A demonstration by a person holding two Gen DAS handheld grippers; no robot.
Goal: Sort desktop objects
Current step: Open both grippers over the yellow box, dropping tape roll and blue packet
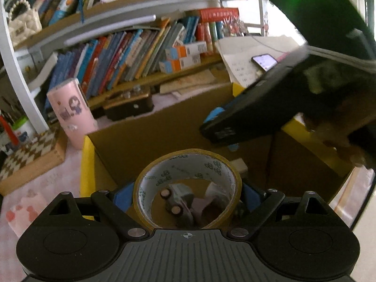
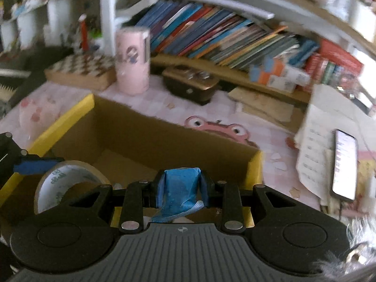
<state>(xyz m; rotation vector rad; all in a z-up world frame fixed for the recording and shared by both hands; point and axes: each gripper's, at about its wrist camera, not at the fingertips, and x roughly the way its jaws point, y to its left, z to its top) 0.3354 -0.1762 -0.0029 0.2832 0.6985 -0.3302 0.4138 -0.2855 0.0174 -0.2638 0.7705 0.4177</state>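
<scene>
Cardboard box (image 2: 150,138) at frame centre on the counter (image 2: 164,103); tape roll (image 2: 63,183) at lower left over the box. Behind, upper left: tumbler (image 2: 132,61), chessboard (image 2: 80,70) to its left. Phone (image 2: 344,166) on papers (image 2: 315,145), right edge.

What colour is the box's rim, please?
Yellow rim, clearest in the right wrist view.
</scene>
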